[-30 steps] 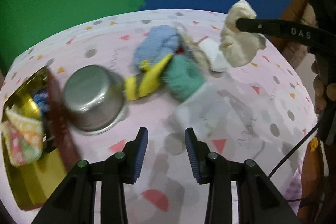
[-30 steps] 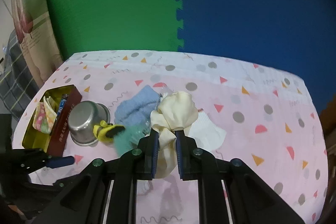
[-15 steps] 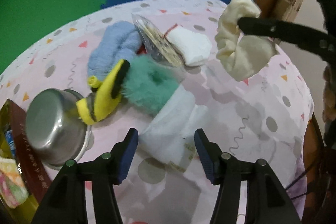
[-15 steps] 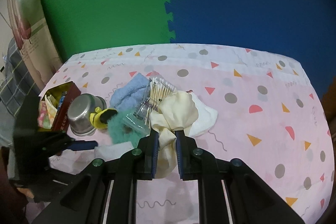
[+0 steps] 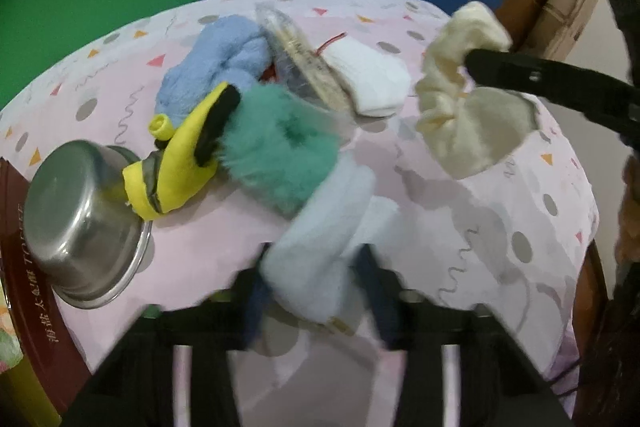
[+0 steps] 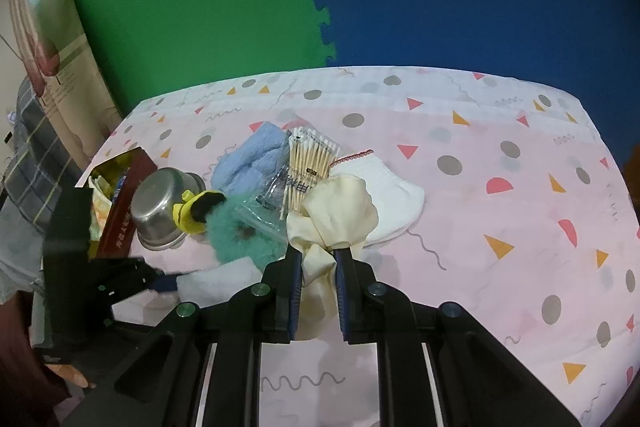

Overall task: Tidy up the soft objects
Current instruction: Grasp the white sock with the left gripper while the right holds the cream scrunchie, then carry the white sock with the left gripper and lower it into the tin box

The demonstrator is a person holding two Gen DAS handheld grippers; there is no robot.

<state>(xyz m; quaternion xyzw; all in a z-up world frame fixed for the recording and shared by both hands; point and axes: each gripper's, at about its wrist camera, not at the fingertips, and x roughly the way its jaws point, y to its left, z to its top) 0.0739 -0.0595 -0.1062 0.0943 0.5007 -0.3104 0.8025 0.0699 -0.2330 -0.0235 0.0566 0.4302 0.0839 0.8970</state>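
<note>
Tablecloth [image 6: 480, 187] in pink with dots and triangles carries a steel bowl [image 5: 80, 223] beside a heap of soft things: a blue towel [image 5: 216, 67], a green furry piece [image 5: 276, 163] and a white sock [image 5: 372, 79]. The right gripper [image 6: 316, 259] is closed on a cream scrunchie [image 6: 340, 211] and holds it above the cloth. The left gripper [image 5: 316, 291] is blurred, its fingers [image 5: 256, 303] standing on both sides of a pale blue sock [image 5: 320, 247]; I cannot tell if they press it.

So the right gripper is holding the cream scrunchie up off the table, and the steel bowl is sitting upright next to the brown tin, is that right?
Not quite. The steel bowl is upside down, base up and rim on the tablecloth, as the left wrist view shows. The rest holds: the right gripper is shut on the cream scrunchie, lifted off the table, and the bowl sits beside the brown tin.
</note>
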